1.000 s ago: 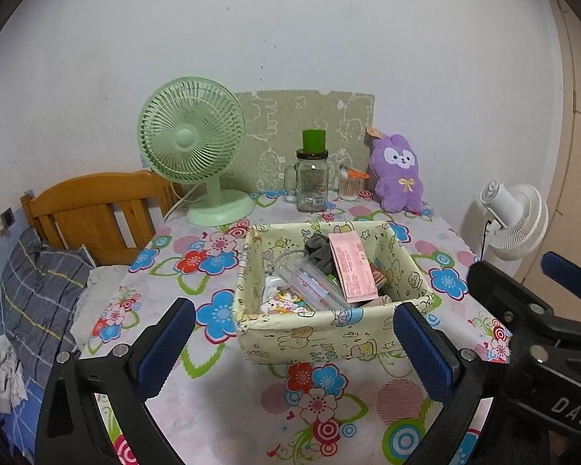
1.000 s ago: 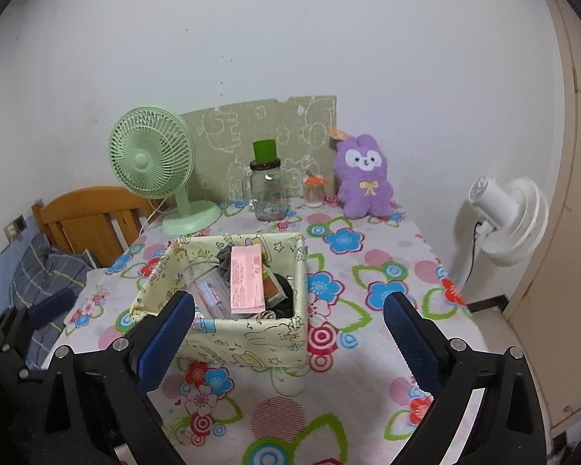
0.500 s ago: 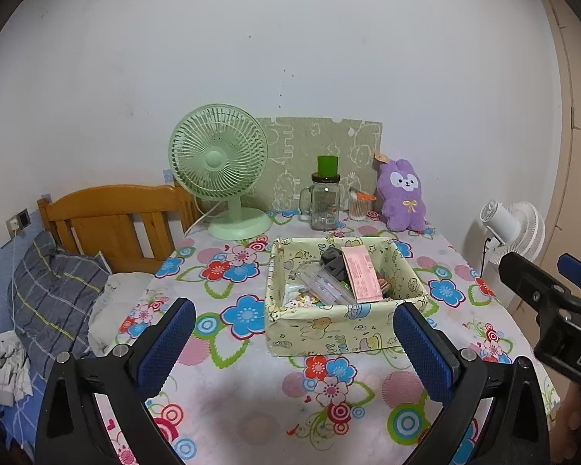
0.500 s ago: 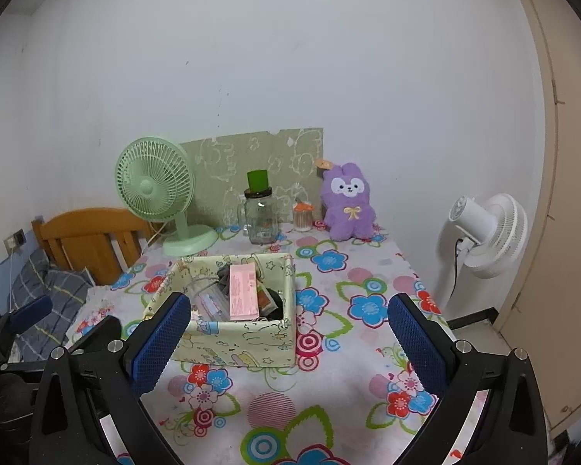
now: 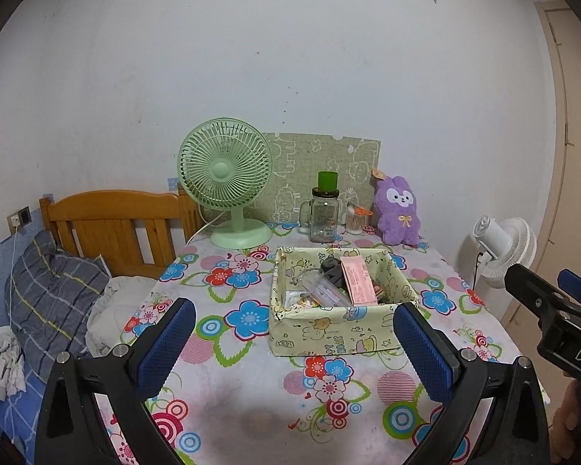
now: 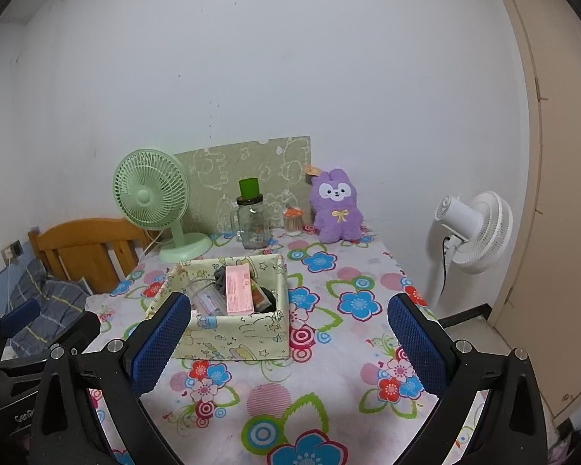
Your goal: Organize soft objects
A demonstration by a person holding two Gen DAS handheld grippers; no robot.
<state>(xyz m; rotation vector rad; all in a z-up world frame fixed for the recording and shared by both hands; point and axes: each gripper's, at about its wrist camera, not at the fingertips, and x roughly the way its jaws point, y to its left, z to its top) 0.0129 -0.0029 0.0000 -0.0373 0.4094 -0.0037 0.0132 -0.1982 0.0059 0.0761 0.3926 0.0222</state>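
A purple plush bunny (image 5: 398, 212) sits upright at the table's far right against the wall; it also shows in the right wrist view (image 6: 336, 206). A pale yellow fabric box (image 5: 313, 331) holding a pink packet and several small items stands mid-table, and it shows in the right wrist view (image 6: 244, 339) too. My left gripper (image 5: 294, 345) is open and empty, held near the table's front, short of the box. My right gripper (image 6: 288, 345) is open and empty, in front of the box's right side.
A green desk fan (image 5: 228, 178), a glass jar with a green lid (image 5: 323, 209) and a small cup of swabs (image 5: 355, 221) stand at the back. A white floor fan (image 6: 472, 232) stands right of the table. A wooden bed headboard (image 5: 112, 224) and pillow (image 5: 46, 290) lie left.
Both grippers have pulled back and up from the table, so the box and bunny look smaller and farther. Both stayed open and empty.
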